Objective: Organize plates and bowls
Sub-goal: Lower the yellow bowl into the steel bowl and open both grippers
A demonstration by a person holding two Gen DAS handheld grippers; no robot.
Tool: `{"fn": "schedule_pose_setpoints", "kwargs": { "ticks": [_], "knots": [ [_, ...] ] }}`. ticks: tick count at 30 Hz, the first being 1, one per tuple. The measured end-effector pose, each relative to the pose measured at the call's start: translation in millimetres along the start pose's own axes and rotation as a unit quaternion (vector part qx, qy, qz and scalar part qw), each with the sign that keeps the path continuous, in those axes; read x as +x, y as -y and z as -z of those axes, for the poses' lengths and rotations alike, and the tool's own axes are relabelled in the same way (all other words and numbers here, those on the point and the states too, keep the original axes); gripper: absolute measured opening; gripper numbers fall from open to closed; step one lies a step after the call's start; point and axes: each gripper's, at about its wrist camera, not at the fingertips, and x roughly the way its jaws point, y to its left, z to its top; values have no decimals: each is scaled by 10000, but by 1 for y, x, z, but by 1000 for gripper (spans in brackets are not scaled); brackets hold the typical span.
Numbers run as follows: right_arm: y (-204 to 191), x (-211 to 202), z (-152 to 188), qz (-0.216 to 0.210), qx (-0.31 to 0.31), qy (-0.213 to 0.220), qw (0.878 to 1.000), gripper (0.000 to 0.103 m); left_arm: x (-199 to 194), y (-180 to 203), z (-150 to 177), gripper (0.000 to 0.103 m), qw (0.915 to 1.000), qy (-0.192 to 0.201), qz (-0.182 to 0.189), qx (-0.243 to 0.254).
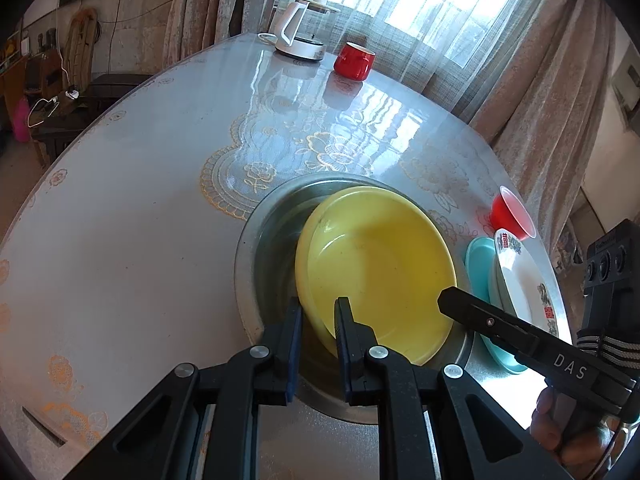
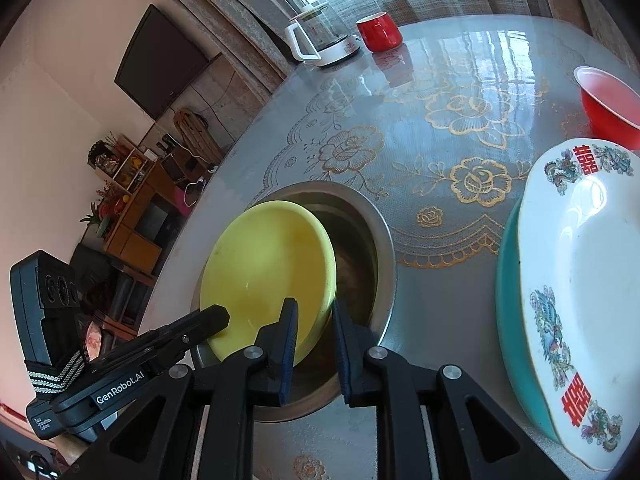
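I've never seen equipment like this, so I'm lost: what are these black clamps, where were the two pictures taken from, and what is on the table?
No robot: a person holds a black two-finger gripper in each hand, each with a wide-angle camera looking along its fingers. One picture comes from the left gripper, the other from the right gripper. Both clamp the rim of a round yellow plate sitting in a shiny steel basin on the glossy flower-patterned table. Nearby are a white decorated plate on a teal plate, a small red bowl, a red mug and a glass kettle.
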Motion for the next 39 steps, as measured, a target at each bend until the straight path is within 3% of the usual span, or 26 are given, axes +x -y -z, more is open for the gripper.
{"fn": "schedule_pose_setpoints", "kwargs": {
  "ticks": [7, 29, 39],
  "knots": [
    [-2, -1, 0, 98, -56, 41, 9999, 24, 0, 1, -1, 19, 10000, -18, -68, 11],
    [-2, -4, 4, 80, -121, 122, 9998, 24, -6, 14, 7, 19, 9968, 303, -592, 439],
    [-8, -13, 9, 136, -358, 383, 9985, 36, -9, 26, 9, 21, 9925, 518, -808, 755]
  ]
}}
